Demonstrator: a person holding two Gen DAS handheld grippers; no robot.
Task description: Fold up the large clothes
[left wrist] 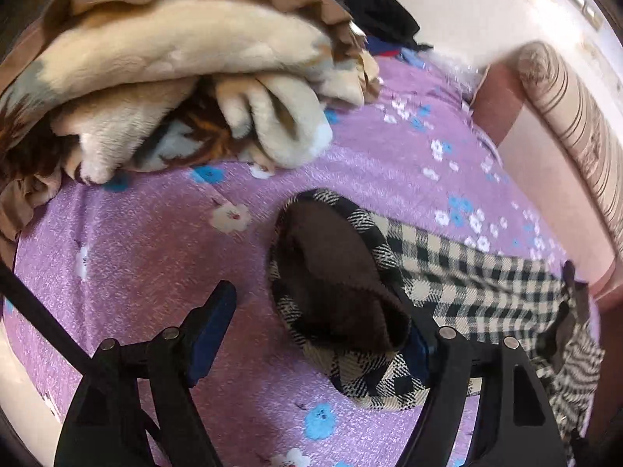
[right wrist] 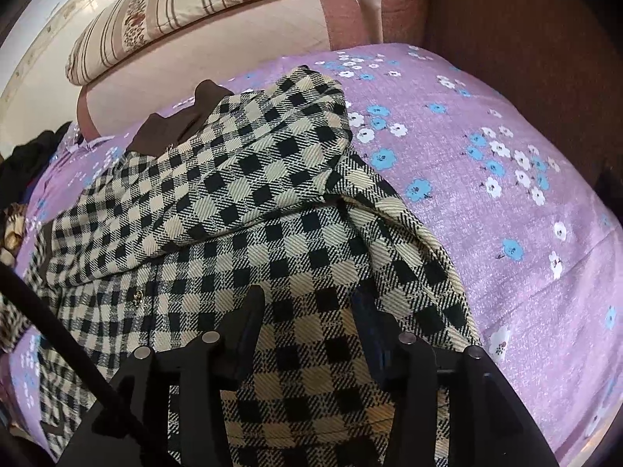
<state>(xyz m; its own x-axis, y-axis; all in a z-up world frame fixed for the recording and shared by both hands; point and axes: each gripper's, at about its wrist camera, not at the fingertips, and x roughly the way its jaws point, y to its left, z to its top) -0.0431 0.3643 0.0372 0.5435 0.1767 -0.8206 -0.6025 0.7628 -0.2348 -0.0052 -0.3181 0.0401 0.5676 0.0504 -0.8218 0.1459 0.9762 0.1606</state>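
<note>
A black-and-cream checked coat with a brown fleece lining lies on a purple flowered bedsheet. In the left wrist view a sleeve cuff of the coat shows its brown lining. My left gripper is open, its jaws wide apart, with the cuff between them and against the right finger. My right gripper is open just above the coat's body, with checked cloth between its fingers.
A bundled cream and brown plush blanket lies at the far side of the bed. Dark clothes are piled behind it. A striped pillow rests on the pink headboard.
</note>
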